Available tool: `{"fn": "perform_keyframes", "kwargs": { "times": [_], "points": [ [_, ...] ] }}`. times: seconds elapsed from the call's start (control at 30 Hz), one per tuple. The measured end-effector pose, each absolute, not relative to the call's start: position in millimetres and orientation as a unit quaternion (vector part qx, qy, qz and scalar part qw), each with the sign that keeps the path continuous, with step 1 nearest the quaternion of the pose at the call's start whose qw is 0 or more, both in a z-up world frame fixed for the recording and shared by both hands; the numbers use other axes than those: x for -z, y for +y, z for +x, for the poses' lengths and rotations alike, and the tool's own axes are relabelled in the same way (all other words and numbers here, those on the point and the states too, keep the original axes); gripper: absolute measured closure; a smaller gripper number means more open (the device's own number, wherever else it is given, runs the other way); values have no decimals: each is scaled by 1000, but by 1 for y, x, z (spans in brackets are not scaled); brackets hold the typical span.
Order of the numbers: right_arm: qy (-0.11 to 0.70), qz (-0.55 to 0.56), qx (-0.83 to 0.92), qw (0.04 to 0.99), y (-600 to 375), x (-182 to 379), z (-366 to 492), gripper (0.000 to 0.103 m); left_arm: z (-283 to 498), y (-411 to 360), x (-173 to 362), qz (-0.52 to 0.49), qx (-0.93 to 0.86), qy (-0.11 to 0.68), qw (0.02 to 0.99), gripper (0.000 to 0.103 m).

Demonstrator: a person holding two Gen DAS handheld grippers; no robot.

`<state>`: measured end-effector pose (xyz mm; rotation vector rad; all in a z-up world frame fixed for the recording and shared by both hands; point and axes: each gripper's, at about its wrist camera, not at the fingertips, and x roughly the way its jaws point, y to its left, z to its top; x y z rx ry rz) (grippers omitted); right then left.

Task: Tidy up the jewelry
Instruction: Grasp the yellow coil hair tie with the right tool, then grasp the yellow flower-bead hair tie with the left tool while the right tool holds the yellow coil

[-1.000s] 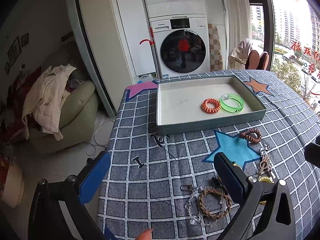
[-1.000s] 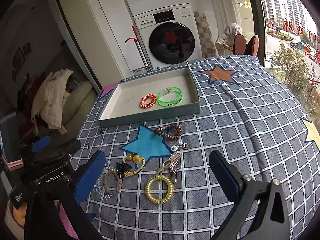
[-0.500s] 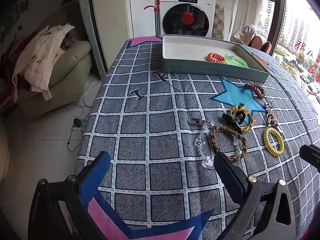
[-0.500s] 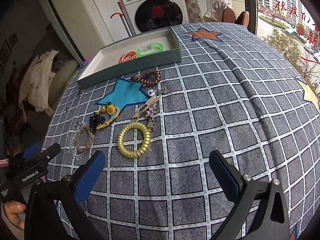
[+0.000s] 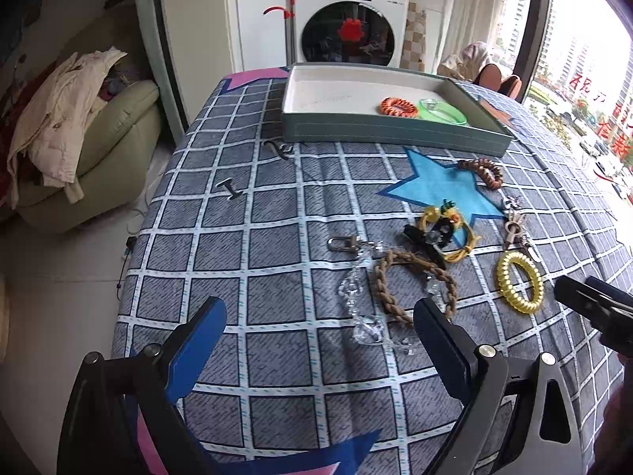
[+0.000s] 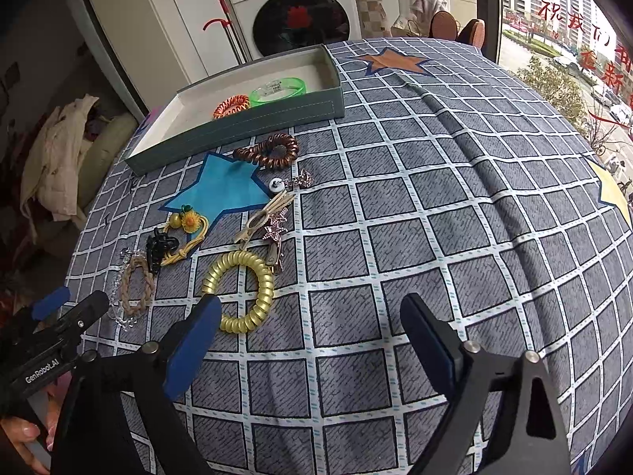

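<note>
A grey-green tray (image 5: 395,132) (image 6: 237,126) at the table's far side holds an orange coil tie (image 5: 398,107) and a green bangle (image 5: 443,111). Loose pieces lie nearer: a brown coil tie (image 6: 267,151), a yellow cord with beads (image 6: 186,233), a black clip (image 6: 158,247), a braided brown bracelet (image 5: 411,283), a crystal chain (image 5: 356,297), metal clips (image 6: 273,217) and a gold coil tie (image 6: 241,289). My left gripper (image 5: 320,324) is open and empty, just short of the bracelet. My right gripper (image 6: 312,320) is open and empty, its left finger at the gold tie's near edge.
The table wears a grey checked cloth with coloured stars (image 6: 221,194). Two small dark hooks (image 5: 231,190) lie left of the tray. The table's left edge drops to the floor, with a sofa with clothes (image 5: 79,138) beyond. A washing machine (image 5: 348,19) stands behind.
Both grippers have dropped lower and come closer to the loose jewelry. The left one now faces the braided bracelet; the right one has reached the gold coil tie. Both stayed open.
</note>
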<state>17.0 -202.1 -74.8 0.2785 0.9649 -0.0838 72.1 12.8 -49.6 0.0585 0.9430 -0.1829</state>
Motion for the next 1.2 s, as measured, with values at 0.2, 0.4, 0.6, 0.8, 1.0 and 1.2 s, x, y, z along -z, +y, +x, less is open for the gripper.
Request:
{"fn": "perform_keyframes", "kwargs": {
  "times": [0.2, 0.4, 0.6, 0.8, 1.0, 1.2],
  "points": [
    [468, 91, 22, 879, -183, 82, 29, 43, 64, -3, 42, 50, 123, 437, 889, 0],
    [465, 5, 19, 885, -160, 86, 30, 54, 60, -24, 46, 86, 148, 436, 884, 8],
    [463, 12, 3, 886, -161, 84, 26, 93, 59, -35, 51, 107, 166, 438, 877, 17],
    [460, 60, 1, 886, -176, 84, 19, 93, 57, -44, 56, 125, 176, 441, 871, 32],
    [458, 73, -2, 886, -180, 84, 18, 93, 56, -47, 56, 130, 185, 440, 869, 76],
    [455, 86, -4, 886, -182, 85, 18, 93, 57, -34, 47, 91, 202, 436, 872, 83]
  ]
}}
